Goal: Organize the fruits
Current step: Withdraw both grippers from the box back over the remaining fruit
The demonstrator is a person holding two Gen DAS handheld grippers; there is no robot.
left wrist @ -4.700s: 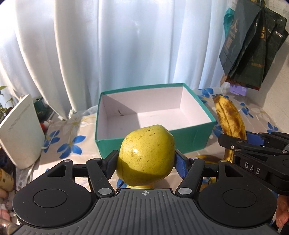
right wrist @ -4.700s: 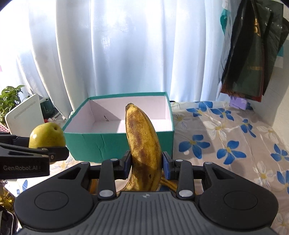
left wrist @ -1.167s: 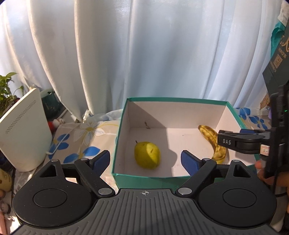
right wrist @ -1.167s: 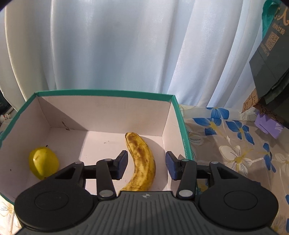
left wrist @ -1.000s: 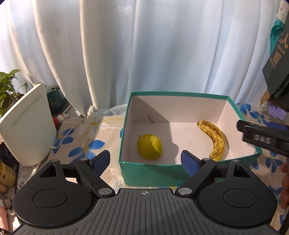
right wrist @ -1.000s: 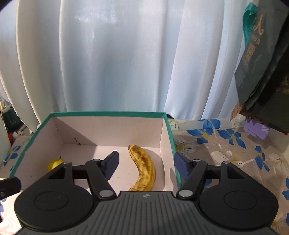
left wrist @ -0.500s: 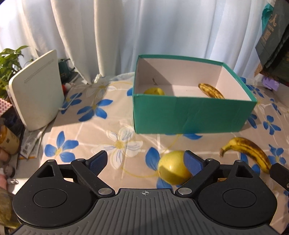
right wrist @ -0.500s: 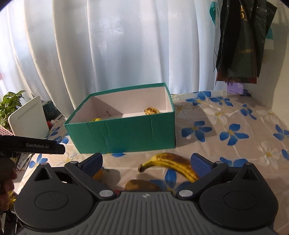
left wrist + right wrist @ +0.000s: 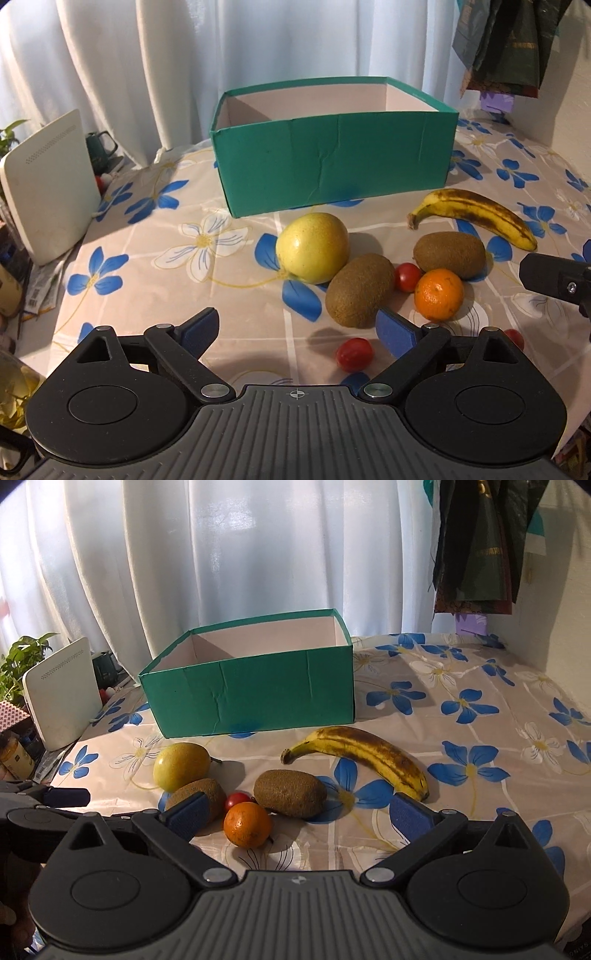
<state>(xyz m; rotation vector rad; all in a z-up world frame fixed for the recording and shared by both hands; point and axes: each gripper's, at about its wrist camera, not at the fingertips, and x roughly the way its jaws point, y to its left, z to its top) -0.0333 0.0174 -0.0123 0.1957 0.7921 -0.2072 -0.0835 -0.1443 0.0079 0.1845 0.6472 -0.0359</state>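
White curtain (image 9: 229,554) across far side, daylight behind. Table under beige tablecloth (image 9: 461,709) with blue flowers. White device (image 9: 48,184) far left, potted plant (image 9: 22,657) beside; dark bags (image 9: 480,539) hanging far right.

No text fully readable.

- Dark hanging bags (image 9: 506,40), high up and far beyond the right-hand finger of the left gripper (image 9: 297,325): gold print, too blurred to read.
- Same bags (image 9: 480,542), seen past the right-hand finger of the right gripper (image 9: 299,808): gold line of lettering, illegible.
- Packet (image 9: 35,295), far out left of the left-hand finger: barcode, digits too small.
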